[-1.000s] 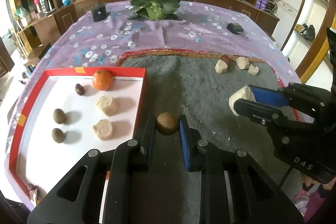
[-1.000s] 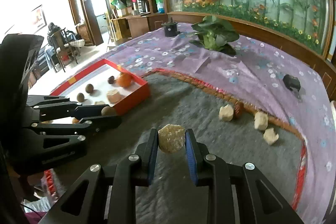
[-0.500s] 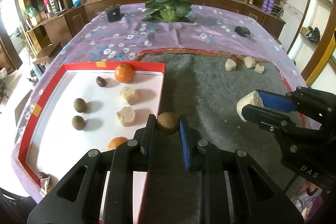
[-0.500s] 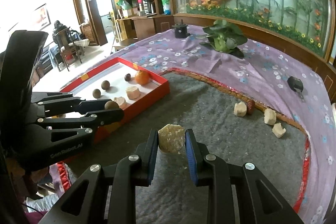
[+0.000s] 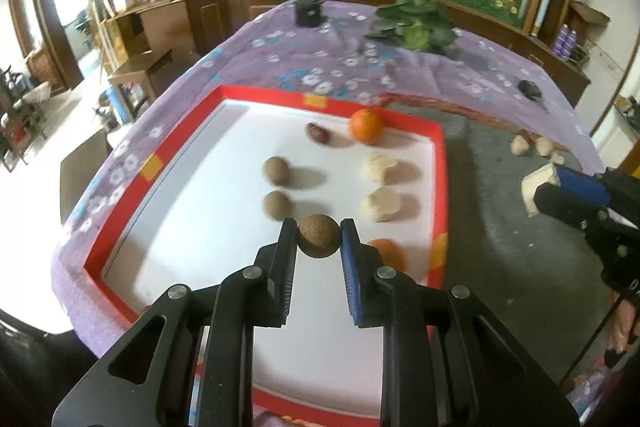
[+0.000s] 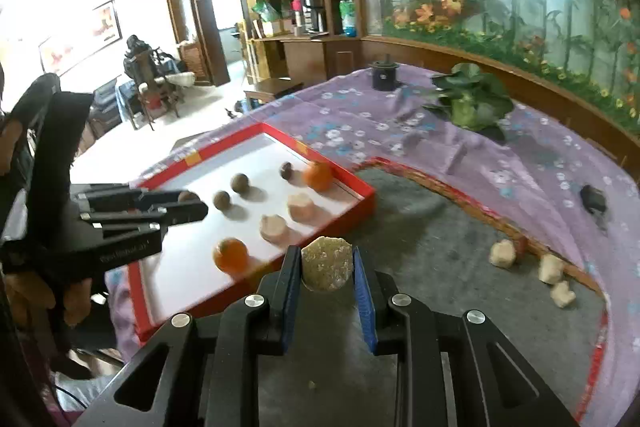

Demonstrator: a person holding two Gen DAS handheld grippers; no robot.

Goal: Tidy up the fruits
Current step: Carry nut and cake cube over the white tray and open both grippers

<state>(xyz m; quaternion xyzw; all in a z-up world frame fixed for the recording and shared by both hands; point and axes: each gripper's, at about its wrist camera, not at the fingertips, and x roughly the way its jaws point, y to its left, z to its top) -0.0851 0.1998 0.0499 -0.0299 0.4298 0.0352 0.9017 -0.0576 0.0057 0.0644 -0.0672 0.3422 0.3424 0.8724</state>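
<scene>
**Both grippers loaded over the tray**

The red-rimmed tray (image 5: 439,163) has a white floor holding two oranges (image 5: 366,125), two brown balls (image 5: 276,171), two pale chunks (image 5: 382,167) and a dark fruit (image 5: 317,133) at 12 o'clock. It sits on a purple floral cloth (image 5: 280,67) beside a grey mat (image 6: 440,247), where three more pale chunks (image 6: 503,254) lie at 3 o'clock. A leafy plant (image 6: 470,103) stands behind.

The left gripper (image 5: 319,237) is clamped on a rough brown ball (image 5: 319,235) above the tray. The right gripper (image 6: 327,267) pinches a yellowish, crumbly chunk (image 6: 327,263) over the mat.
</scene>
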